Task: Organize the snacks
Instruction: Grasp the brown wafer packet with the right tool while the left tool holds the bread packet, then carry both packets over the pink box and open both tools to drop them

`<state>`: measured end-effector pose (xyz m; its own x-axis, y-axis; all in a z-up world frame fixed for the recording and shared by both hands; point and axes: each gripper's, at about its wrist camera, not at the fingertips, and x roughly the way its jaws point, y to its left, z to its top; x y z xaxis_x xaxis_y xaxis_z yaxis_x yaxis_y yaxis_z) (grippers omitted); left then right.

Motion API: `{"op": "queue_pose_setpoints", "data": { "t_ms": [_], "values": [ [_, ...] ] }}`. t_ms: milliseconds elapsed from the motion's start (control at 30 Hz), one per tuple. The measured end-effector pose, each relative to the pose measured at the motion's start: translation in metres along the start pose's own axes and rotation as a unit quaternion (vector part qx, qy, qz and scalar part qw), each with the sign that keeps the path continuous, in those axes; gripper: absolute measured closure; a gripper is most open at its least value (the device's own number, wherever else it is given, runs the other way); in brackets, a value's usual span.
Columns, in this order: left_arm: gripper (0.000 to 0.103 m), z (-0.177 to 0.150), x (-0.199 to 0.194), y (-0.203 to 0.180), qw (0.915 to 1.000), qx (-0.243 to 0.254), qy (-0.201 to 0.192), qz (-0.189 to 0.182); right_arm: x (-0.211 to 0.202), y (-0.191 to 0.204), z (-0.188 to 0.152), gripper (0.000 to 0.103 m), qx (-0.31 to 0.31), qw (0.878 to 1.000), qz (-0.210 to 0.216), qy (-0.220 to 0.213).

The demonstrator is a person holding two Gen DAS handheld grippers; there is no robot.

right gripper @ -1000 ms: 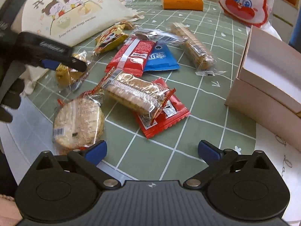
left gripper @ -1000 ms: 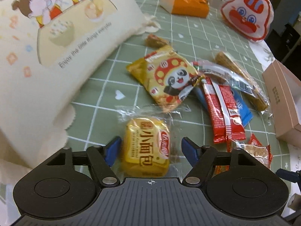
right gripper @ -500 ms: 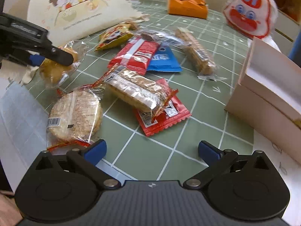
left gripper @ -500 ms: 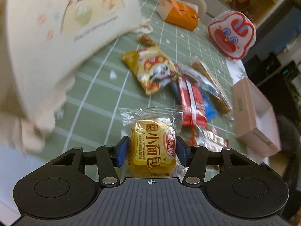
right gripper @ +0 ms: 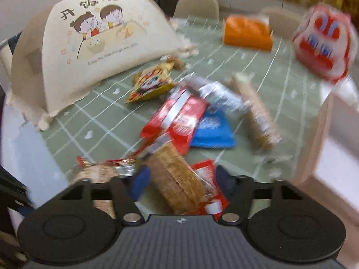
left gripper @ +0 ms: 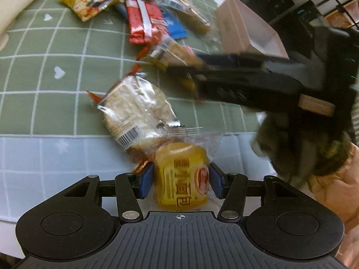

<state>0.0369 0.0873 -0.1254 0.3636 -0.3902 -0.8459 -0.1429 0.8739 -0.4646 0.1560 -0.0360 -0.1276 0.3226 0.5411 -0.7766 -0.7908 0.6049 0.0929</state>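
My left gripper (left gripper: pixel 181 182) is shut on a yellow mini bread packet (left gripper: pixel 181 177), held above the near table edge. A clear-wrapped round rice cake (left gripper: pixel 136 112) lies just ahead of it. My right gripper (right gripper: pixel 179 180) has its jaws close around a brown cracker packet (right gripper: pixel 174 179) that lies over a red sachet (right gripper: pixel 205 170); the view is blurred, so contact is unclear. The right gripper also shows in the left wrist view as a dark blurred bar (left gripper: pixel 242 80) over the crackers. Beyond lie red wafer packs (right gripper: pixel 179 118), a blue pack (right gripper: pixel 213 130), a panda snack bag (right gripper: pixel 150 83) and a long biscuit stick (right gripper: pixel 255 109).
A pink cardboard box (left gripper: pixel 244 29) stands open at the right. A cream cartoon-printed food cover (right gripper: pixel 94 44) stands at the left. An orange box (right gripper: pixel 246 33) and a red-and-white rabbit bag (right gripper: pixel 323 42) sit at the far end of the green checked tablecloth (right gripper: pixel 280 71).
My left gripper closed on the bread packet, lifted it and swung right toward the near edge. My right gripper moved forward and narrowed its jaws around the cracker packet.
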Motion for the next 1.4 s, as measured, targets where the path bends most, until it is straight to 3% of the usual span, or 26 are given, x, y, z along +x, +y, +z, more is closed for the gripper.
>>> {"op": "queue_pose_setpoints", "data": {
  "t_ms": [100,167,333,567,600,633,667,967,1067,1167,1233,1333,1400],
  "values": [
    [0.046,0.005,-0.008,0.007,0.9990,-0.004,-0.026,0.036,-0.009,0.003,-0.007,0.048,0.015,0.999,0.041,0.014],
    [0.046,0.008,-0.016,0.013,0.9969,-0.014,-0.044,0.064,-0.016,0.008,-0.015,0.048,0.018,0.999,0.045,0.016],
    [0.046,0.008,-0.035,0.030,0.9898,-0.032,-0.072,0.119,-0.012,0.020,-0.019,0.044,0.017,1.000,-0.017,-0.007],
    [0.046,-0.003,-0.036,0.015,0.9970,-0.017,-0.044,0.061,0.010,0.039,-0.009,0.045,-0.035,0.997,-0.066,-0.023],
    [0.046,-0.003,-0.033,0.009,0.9975,-0.009,-0.039,0.058,0.009,0.040,-0.009,0.053,-0.041,0.997,-0.068,-0.022],
    [0.046,-0.004,-0.031,0.004,0.9978,-0.003,-0.034,0.057,0.007,0.040,-0.010,0.069,-0.046,0.997,-0.064,-0.018],
    [0.046,-0.004,-0.028,-0.001,0.9980,0.003,-0.029,0.056,0.003,0.039,-0.011,0.069,-0.047,0.997,-0.055,-0.006],
    [0.046,0.003,0.015,-0.066,0.9951,0.094,0.030,0.005,-0.077,-0.013,-0.068,0.069,0.069,0.996,-0.057,0.026],
    [0.047,0.009,0.024,-0.098,0.9893,0.138,0.043,-0.019,-0.108,-0.036,-0.087,0.069,0.127,0.989,-0.065,0.025],
    [0.047,0.035,0.005,-0.133,0.9828,0.171,0.024,-0.066,-0.155,-0.053,-0.092,0.069,0.156,0.983,-0.095,-0.018],
    [0.047,0.062,-0.024,-0.160,0.9740,0.211,-0.027,-0.077,-0.193,-0.064,-0.081,0.069,0.157,0.978,-0.115,-0.071],
    [0.047,0.105,-0.071,-0.207,0.9481,0.281,-0.136,-0.061,-0.253,-0.080,-0.053,0.069,0.146,0.962,-0.161,-0.166],
    [0.046,0.133,-0.080,-0.231,0.9331,0.308,-0.178,-0.051,-0.278,-0.096,-0.032,0.069,0.143,0.948,-0.187,-0.213]
  ]
}}
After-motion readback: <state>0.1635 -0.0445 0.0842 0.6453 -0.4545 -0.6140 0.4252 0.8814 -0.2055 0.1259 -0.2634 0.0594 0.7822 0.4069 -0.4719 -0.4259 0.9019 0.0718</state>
